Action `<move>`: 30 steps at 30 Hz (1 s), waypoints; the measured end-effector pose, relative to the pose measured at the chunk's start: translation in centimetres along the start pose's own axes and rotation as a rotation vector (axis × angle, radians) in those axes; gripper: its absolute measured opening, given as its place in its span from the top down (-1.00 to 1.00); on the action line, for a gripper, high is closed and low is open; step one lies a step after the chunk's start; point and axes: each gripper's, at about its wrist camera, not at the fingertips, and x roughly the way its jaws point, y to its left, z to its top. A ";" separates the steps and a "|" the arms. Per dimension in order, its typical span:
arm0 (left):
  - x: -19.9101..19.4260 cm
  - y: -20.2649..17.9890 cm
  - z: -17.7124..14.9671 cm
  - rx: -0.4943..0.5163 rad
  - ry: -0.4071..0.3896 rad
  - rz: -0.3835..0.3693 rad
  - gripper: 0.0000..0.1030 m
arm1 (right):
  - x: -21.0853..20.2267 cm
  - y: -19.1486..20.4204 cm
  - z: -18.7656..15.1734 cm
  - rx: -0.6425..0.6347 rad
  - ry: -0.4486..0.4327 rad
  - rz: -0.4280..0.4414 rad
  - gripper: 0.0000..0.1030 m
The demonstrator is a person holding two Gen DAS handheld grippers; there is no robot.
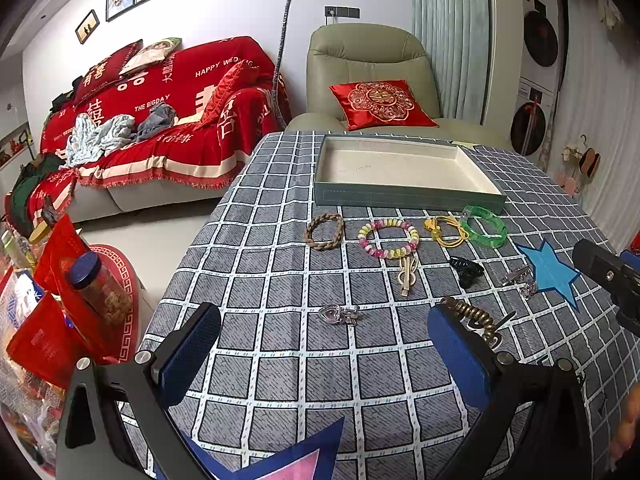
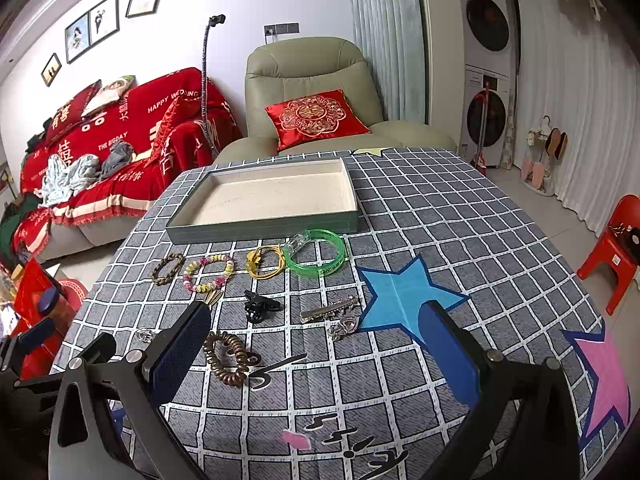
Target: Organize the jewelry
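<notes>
An empty grey-green tray with a cream lining stands at the table's far side. In front of it lie a brown braided ring, a pastel bead bracelet, a yellow hair tie and a green bangle. Nearer lie a gold clip, a black claw clip, silver clips, a clear heart clip and a bronze coil tie. My left gripper and right gripper are open and empty above the cloth.
The table has a grey checked cloth with a blue star and a pink star. A red-covered sofa and green armchair stand behind. A red stool is at right; snacks and a jar at left.
</notes>
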 end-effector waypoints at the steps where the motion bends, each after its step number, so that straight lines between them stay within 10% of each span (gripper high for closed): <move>1: 0.0 0.0 0.0 0.001 0.000 0.001 -1.00 | 0.0 0.0 0.0 0.001 0.000 0.000 -1.00; 30: 0.2 -0.1 -0.2 0.001 0.005 -0.001 -1.00 | 0.0 0.1 -0.1 0.003 0.001 0.002 -1.00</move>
